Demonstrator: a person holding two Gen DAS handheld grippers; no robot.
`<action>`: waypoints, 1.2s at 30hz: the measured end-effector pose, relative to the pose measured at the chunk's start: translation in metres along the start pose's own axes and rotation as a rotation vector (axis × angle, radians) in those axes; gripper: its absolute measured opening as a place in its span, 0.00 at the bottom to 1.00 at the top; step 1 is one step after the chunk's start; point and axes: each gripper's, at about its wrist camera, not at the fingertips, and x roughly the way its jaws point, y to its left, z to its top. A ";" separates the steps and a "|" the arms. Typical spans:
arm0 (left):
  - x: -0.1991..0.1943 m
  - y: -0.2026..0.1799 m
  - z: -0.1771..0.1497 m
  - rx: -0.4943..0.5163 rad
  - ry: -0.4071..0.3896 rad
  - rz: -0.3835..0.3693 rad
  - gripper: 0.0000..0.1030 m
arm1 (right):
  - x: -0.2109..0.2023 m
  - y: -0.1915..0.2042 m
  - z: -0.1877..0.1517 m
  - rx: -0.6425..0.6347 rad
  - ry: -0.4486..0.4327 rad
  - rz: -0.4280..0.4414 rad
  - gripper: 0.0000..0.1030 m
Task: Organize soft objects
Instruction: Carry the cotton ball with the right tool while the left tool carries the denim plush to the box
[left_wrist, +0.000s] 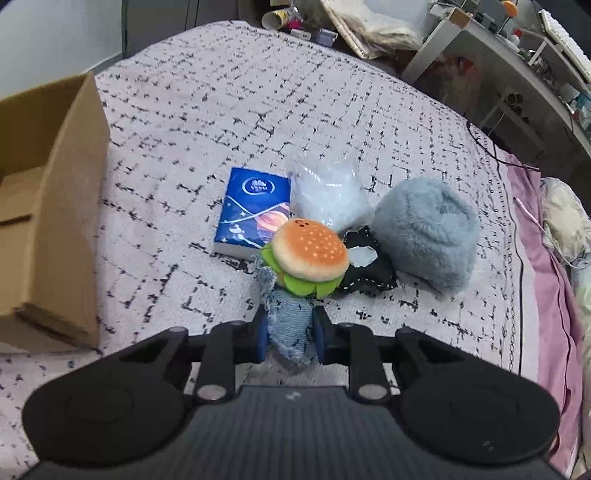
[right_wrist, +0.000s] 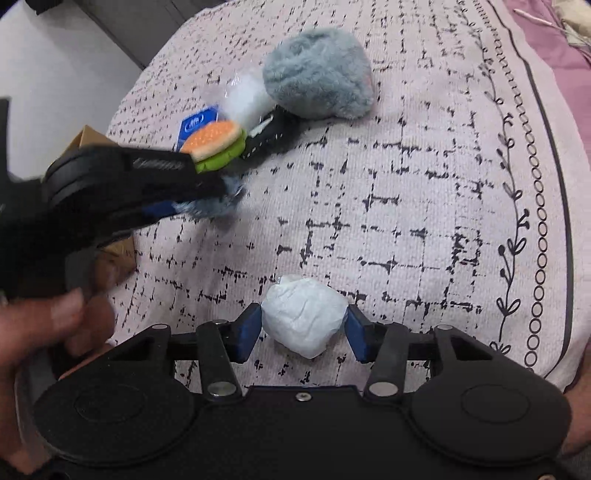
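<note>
My left gripper (left_wrist: 290, 317) is shut on a frayed blue denim piece (left_wrist: 290, 332), its blue pads squeezing both sides. Just beyond it lie a burger plush (left_wrist: 310, 254), a blue tissue pack (left_wrist: 255, 210), a clear plastic bag (left_wrist: 328, 192), a black stitched pouch (left_wrist: 365, 269) and a grey fluffy ball (left_wrist: 424, 236). In the right wrist view, my right gripper (right_wrist: 303, 314) holds a white crumpled wad (right_wrist: 303, 317) on the bedspread, with both pads touching it. The left gripper (right_wrist: 129, 177) shows there at the left, next to the burger plush (right_wrist: 216, 142).
An open cardboard box (left_wrist: 48, 206) stands at the left on the patterned bedspread (left_wrist: 184, 110). A cluttered desk (left_wrist: 498, 48) is past the bed's far right edge. Pink sheet (left_wrist: 546, 258) and a cable run along the right. A person's hand (right_wrist: 48, 321) grips the left tool.
</note>
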 end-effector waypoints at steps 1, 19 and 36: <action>-0.005 0.001 0.000 0.001 -0.003 -0.003 0.22 | -0.002 0.000 0.001 0.001 -0.008 -0.001 0.47; -0.082 0.011 -0.018 0.008 -0.070 -0.056 0.22 | -0.043 -0.001 0.004 0.017 -0.172 0.016 0.47; -0.134 0.022 -0.024 0.015 -0.150 -0.079 0.22 | -0.078 0.008 0.003 -0.015 -0.295 0.062 0.47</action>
